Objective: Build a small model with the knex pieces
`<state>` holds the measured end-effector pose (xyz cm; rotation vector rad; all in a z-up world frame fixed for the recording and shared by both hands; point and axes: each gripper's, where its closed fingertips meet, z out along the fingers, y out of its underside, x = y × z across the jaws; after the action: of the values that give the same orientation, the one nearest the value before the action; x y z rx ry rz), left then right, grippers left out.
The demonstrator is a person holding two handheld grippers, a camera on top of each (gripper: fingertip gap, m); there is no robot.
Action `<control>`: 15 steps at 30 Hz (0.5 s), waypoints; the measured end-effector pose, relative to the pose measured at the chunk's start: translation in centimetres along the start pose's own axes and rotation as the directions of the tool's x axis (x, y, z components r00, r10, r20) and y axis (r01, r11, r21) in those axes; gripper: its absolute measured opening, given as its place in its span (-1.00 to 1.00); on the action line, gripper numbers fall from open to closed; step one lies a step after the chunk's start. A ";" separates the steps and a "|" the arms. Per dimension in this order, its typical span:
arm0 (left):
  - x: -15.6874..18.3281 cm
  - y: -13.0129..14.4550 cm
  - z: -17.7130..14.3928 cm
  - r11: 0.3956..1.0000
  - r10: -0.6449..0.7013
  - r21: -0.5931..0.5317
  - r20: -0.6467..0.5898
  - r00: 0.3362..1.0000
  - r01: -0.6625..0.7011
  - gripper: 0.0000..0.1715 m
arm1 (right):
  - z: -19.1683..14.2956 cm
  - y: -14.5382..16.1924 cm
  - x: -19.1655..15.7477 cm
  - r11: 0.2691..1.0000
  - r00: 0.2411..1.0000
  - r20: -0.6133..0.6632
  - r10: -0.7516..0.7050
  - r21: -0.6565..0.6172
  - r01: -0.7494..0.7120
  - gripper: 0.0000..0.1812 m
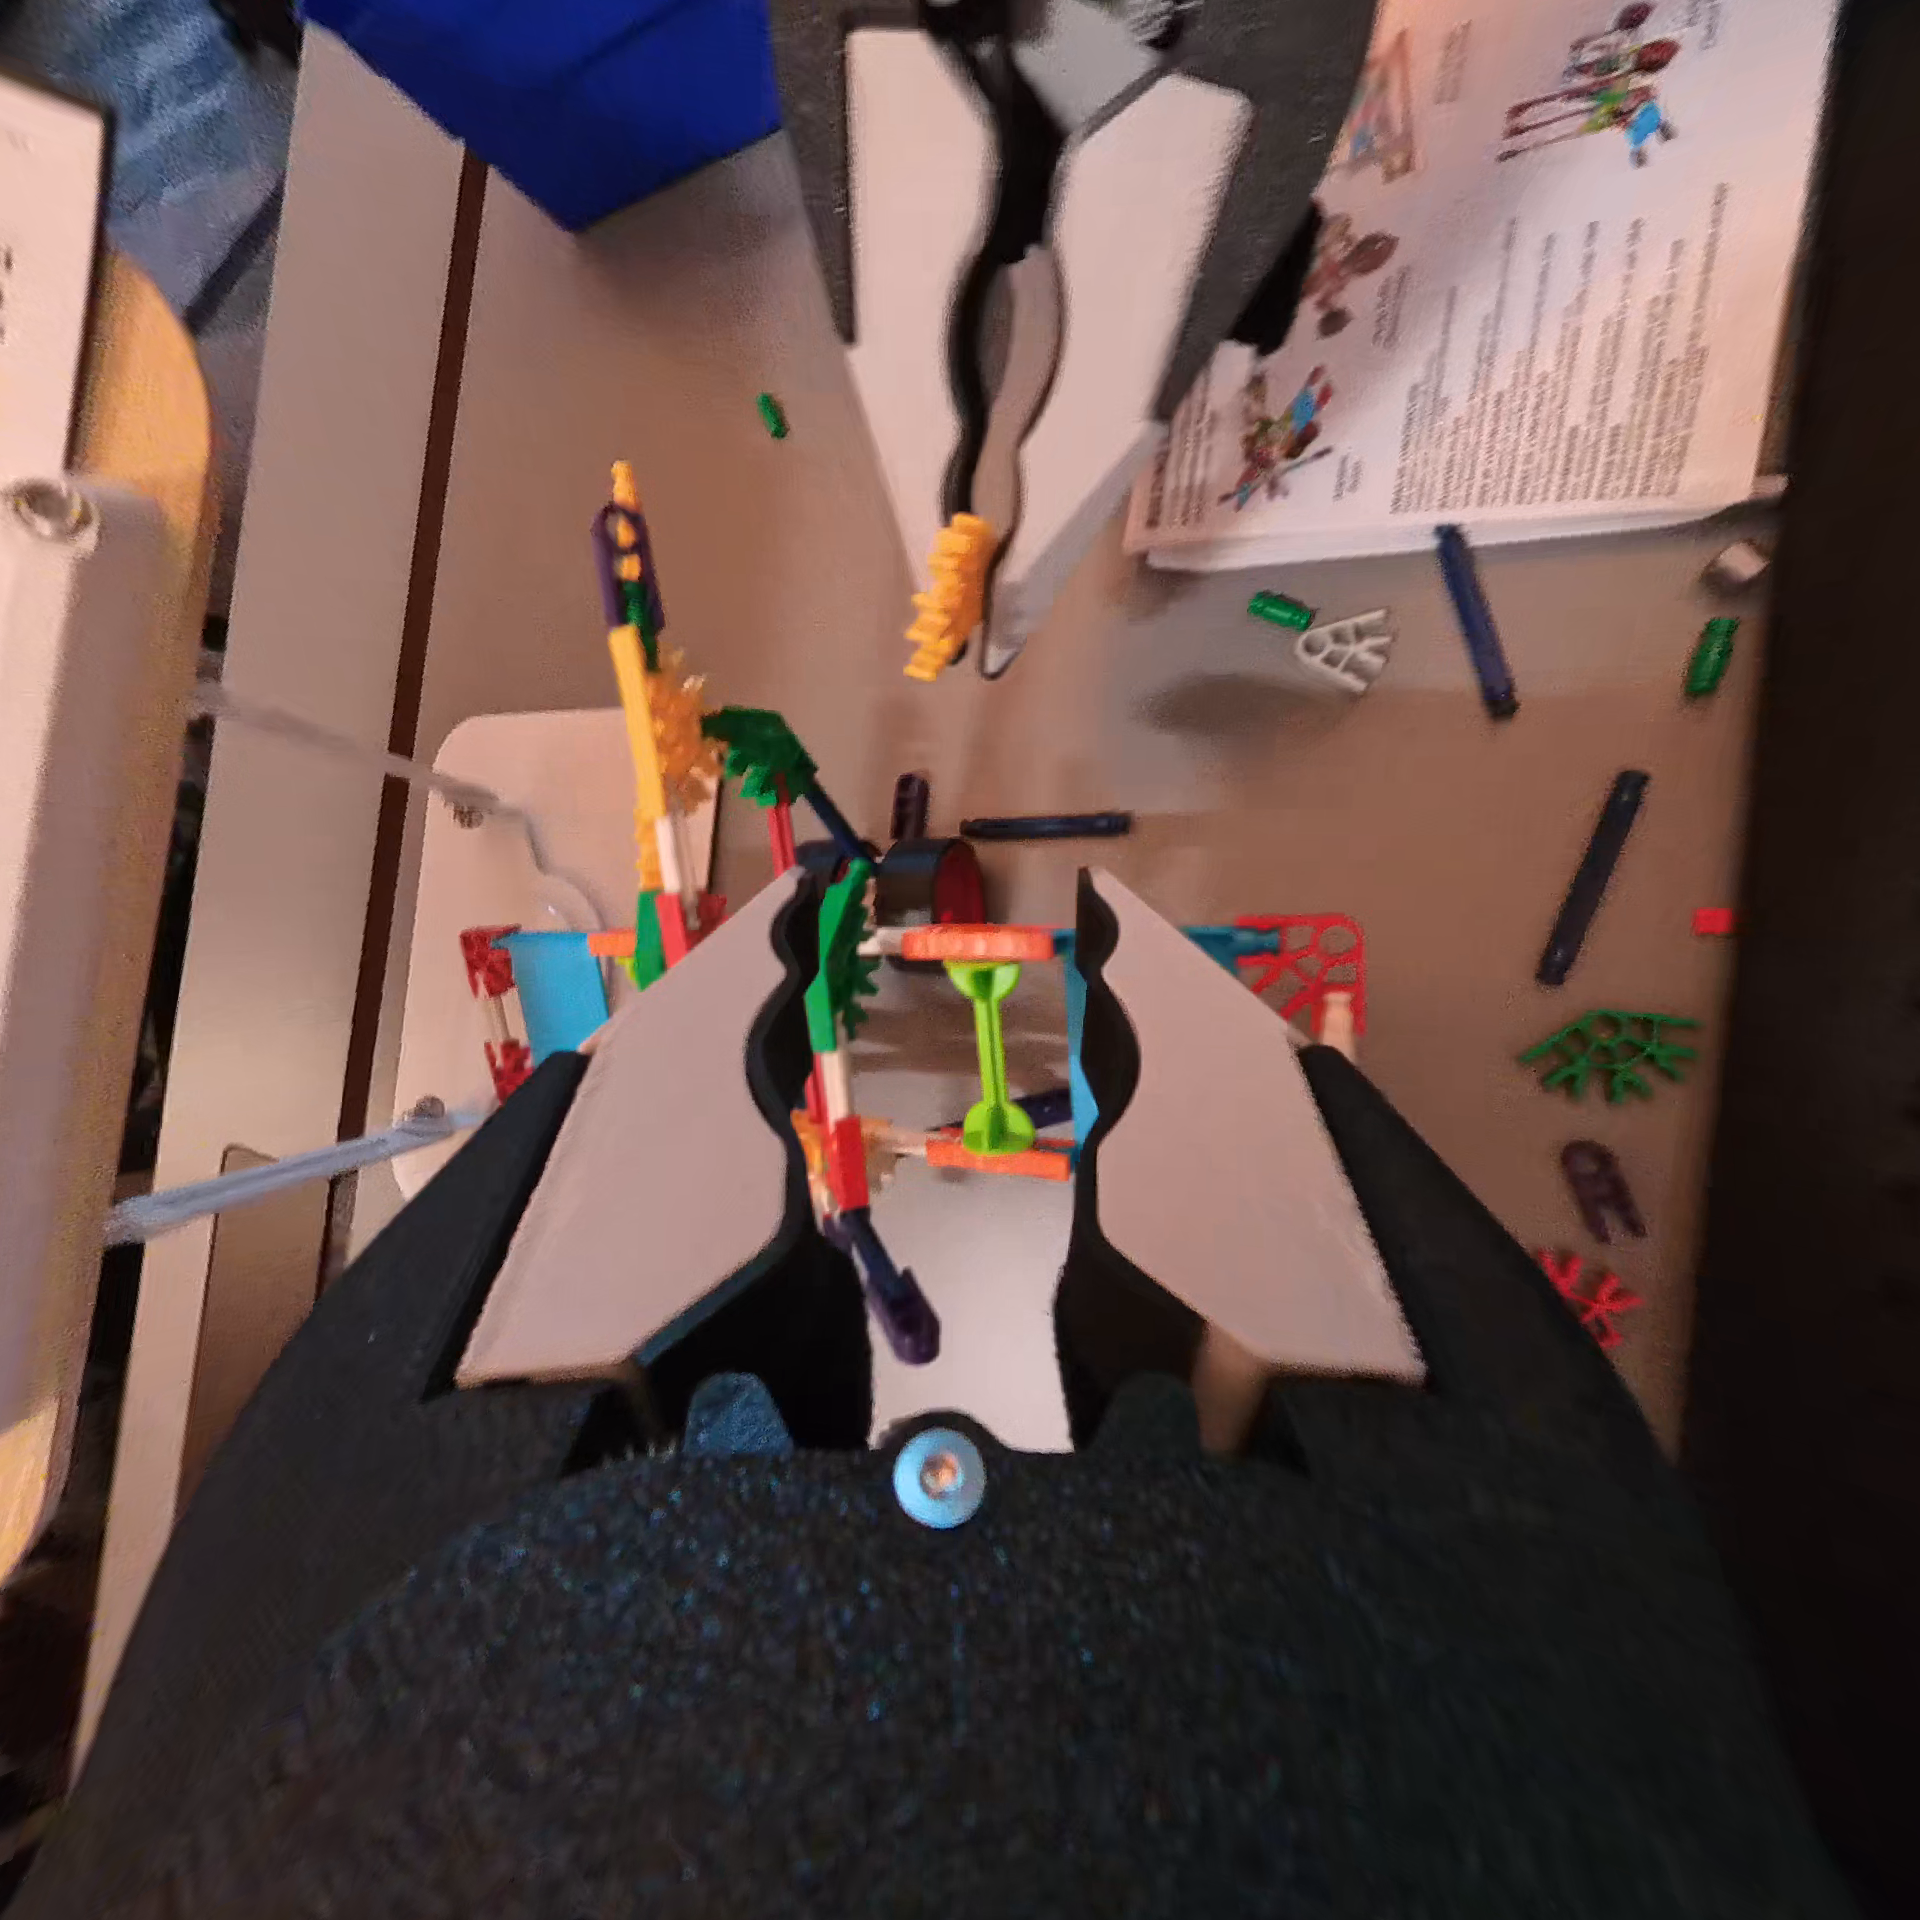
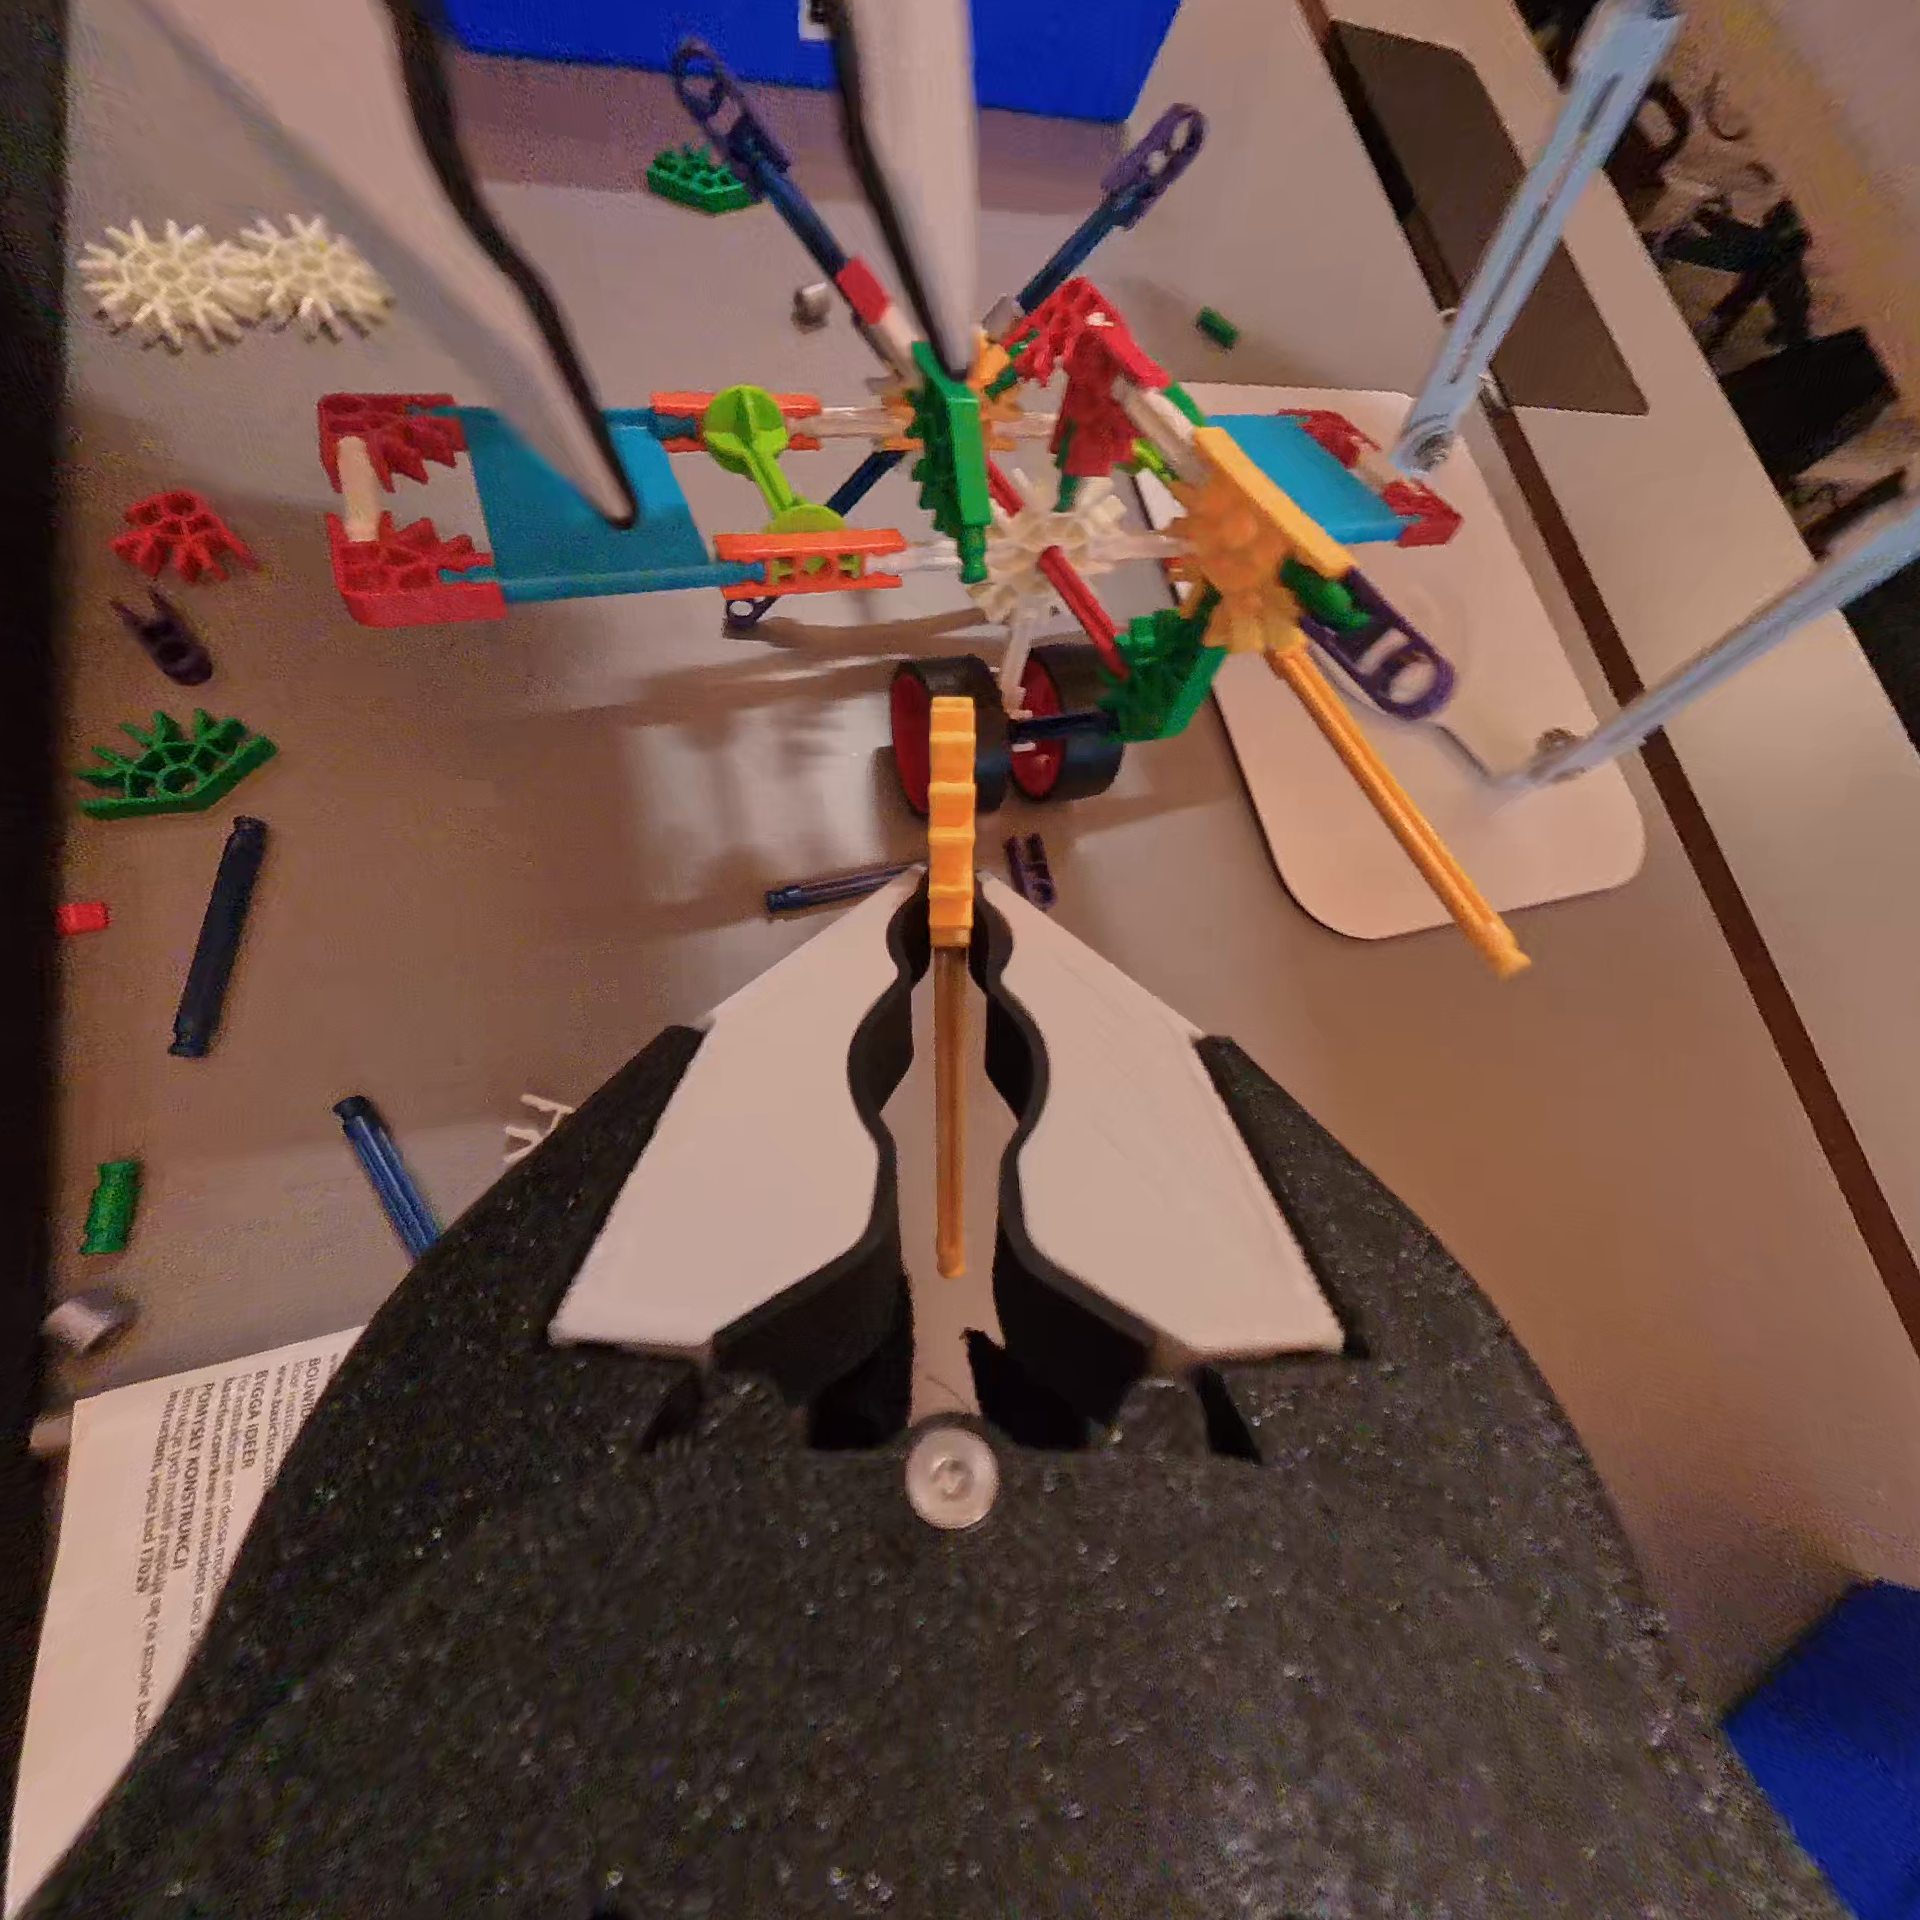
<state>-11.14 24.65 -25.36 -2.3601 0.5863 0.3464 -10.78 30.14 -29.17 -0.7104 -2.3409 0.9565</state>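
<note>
Construction-toy model (image 2: 935,499), a many-coloured frame of rods and connectors on two red-and-black wheels (image 2: 1003,727), stood near the middle of the tan table (image 2: 623,727), one end over a pale mat (image 2: 1455,831); it was the thing both tools were gathered about.

In the left wrist view, far left, clear plastic arms (image 1: 312,748) reached over that mat; next came the model's yellow mast (image 1: 639,707); then the left gripper (image 1: 940,914), its jaws spread wide and straddling the frame, the left finger lying against a green connector (image 1: 836,966), the right one beside the blue panel (image 1: 1081,1018), the lime spool (image 1: 992,1049) between them; spread so, it looked to be steadying the frame rather than pinching it. Further right lay loose dark blue rods (image 1: 1590,883), a green connector piece (image 1: 1610,1055) and an open instruction booklet (image 1: 1507,312), within easy reach.

In the right wrist view, white snowflake connectors (image 2: 234,275) lay at far left; centrally the right gripper (image 2: 951,894) was clamped on a yellow rod (image 2: 951,1091) bearing a yellow gear-like piece (image 2: 951,821), held upright just before the wheels, aligned toward the model; a blue box (image 2: 1039,52) sat beyond.
</note>
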 end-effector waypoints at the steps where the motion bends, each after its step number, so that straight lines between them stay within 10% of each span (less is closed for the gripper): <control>1: -0.5 0.5 0.0 1.000 -0.015 -0.004 0.009 1.000 0.015 -0.43 | 0.3 -0.1 -0.4 1.000 1.000 0.015 -0.020 -0.005 0.020 -0.95; 15: -1.7 2.7 2.9 0.992 -0.127 -0.021 -0.071 0.989 0.126 -0.70 | 2.0 -1.2 0.4 0.983 0.984 0.097 -0.153 -0.086 0.161 -0.94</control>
<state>-14.19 25.35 -28.33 -2.4203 0.4653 0.2107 -12.67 28.70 -29.42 -0.5179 -2.4918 0.8305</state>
